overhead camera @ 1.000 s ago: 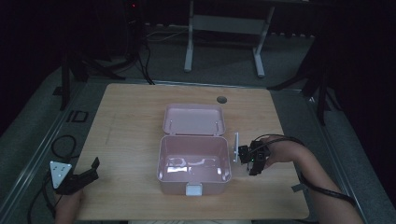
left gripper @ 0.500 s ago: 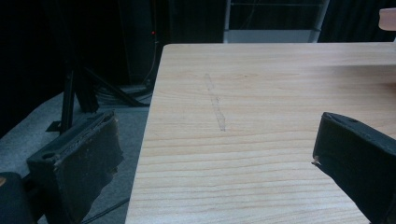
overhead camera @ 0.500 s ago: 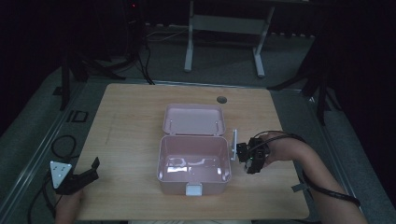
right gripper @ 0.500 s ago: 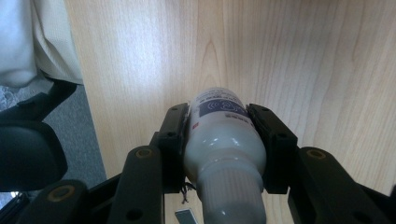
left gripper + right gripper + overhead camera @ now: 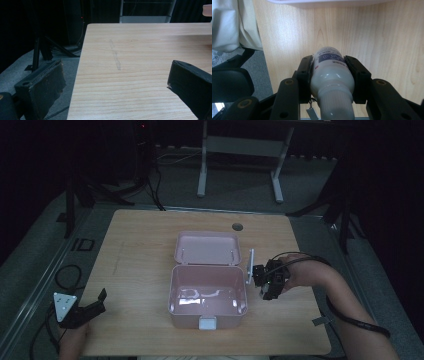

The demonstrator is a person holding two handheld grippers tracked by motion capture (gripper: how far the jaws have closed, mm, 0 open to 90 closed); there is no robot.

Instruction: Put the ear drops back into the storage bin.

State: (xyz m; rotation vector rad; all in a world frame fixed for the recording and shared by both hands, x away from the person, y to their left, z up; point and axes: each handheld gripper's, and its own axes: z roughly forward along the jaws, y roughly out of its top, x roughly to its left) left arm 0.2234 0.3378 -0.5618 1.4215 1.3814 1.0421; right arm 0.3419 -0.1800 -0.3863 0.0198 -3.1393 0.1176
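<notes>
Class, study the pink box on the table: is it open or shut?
Open. The pink box has its lid swung back flat on the table, and the inside shows.

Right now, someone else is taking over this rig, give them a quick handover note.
Right gripper: shut on a white bottle, held just right of the open pink box.
Left gripper: open, holding nothing, at the table's near left corner.
Box: lid back, looks empty, though glare makes that unsure.
Done: bottle picked up.
Left, probably: put the bottle in the box and close the lid.
</notes>
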